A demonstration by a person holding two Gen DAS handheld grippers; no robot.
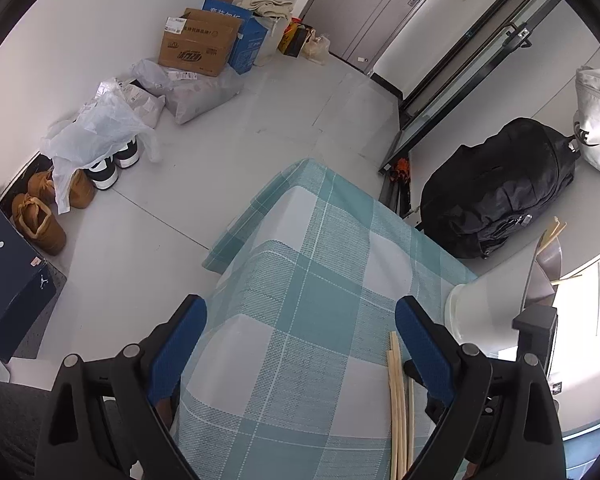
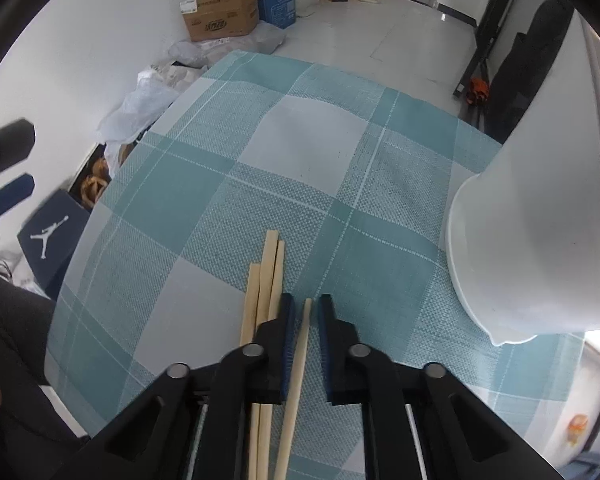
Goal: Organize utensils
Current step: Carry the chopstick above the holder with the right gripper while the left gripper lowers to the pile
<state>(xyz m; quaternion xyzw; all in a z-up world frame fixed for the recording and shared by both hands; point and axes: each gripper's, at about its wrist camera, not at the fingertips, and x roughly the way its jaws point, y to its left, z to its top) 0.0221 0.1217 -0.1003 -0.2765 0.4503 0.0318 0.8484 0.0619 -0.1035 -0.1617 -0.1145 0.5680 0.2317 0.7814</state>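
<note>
My right gripper (image 2: 305, 305) points steeply down at the checked tablecloth (image 2: 300, 152). Its jaws are drawn in narrowly around one pale wooden chopstick (image 2: 300, 344), which lies against the left blue pad. Three more chopsticks (image 2: 266, 280) lie side by side on the cloth just left of that finger. A white tub (image 2: 532, 240) stands at the right. My left gripper (image 1: 300, 308) hangs open and wide over the table's near left part, holding nothing. The loose chopsticks (image 1: 398, 400) lie beside its right finger. In that view the tub (image 1: 488, 312) has chopstick ends (image 1: 552, 232) sticking out of it.
The floor beyond the table holds cardboard boxes (image 1: 198, 42), plastic bags (image 1: 100, 128), shoes (image 1: 40, 220) and a dark shoe box (image 1: 8, 272). A black backpack (image 1: 500, 188) lies to the right by a glass door. A person's dark trouser leg (image 2: 12, 344) is at the left.
</note>
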